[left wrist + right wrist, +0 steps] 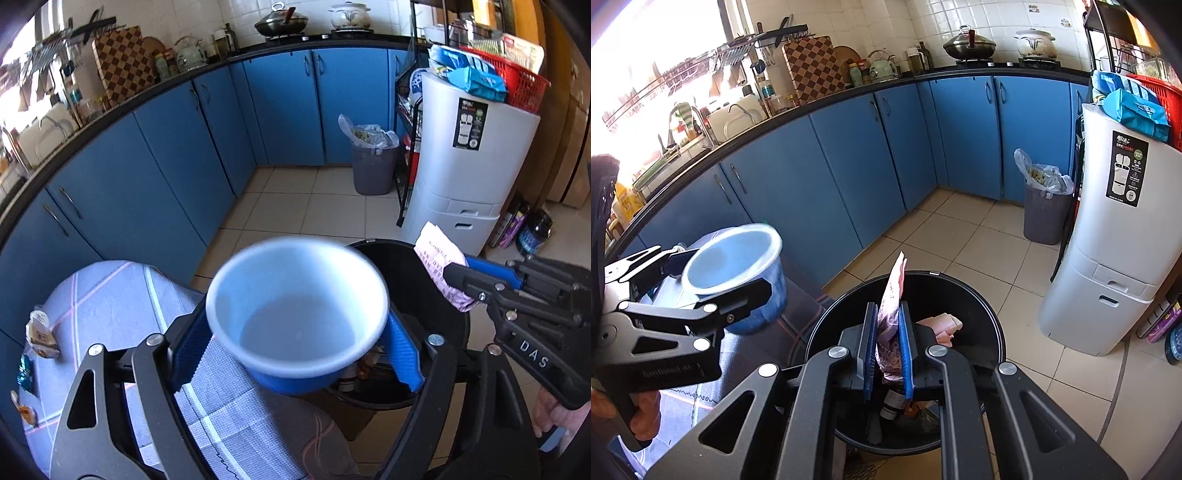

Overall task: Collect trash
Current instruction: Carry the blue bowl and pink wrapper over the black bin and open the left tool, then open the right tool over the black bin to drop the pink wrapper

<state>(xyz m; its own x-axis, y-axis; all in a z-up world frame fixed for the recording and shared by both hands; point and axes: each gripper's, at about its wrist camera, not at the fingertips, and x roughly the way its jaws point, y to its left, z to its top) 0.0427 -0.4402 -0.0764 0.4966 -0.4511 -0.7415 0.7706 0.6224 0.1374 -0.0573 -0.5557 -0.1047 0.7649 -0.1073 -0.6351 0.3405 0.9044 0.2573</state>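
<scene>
A blue bowl (295, 295) with a white inside sits between the fingers of my left gripper (295, 321). The bowl is blurred while the fingers are sharp, and the pads stand wide beside its rim, over the edge of a black bin (436, 295). My right gripper (887, 310) is shut on a crumpled pink-and-white paper wrapper (892, 295), held above the black bin (982, 314). A bottle (894, 400) and crumpled pink trash (943, 325) lie inside the bin. Small wrappers (40, 332) lie on the table's checked cloth (110, 295).
Blue cabinets (849, 166) curve round the left and back. A grey bin with a plastic bag (1045, 210) stands on the tiled floor beside a white tower unit (1108, 258). Bottles (532, 232) stand on the floor at the right.
</scene>
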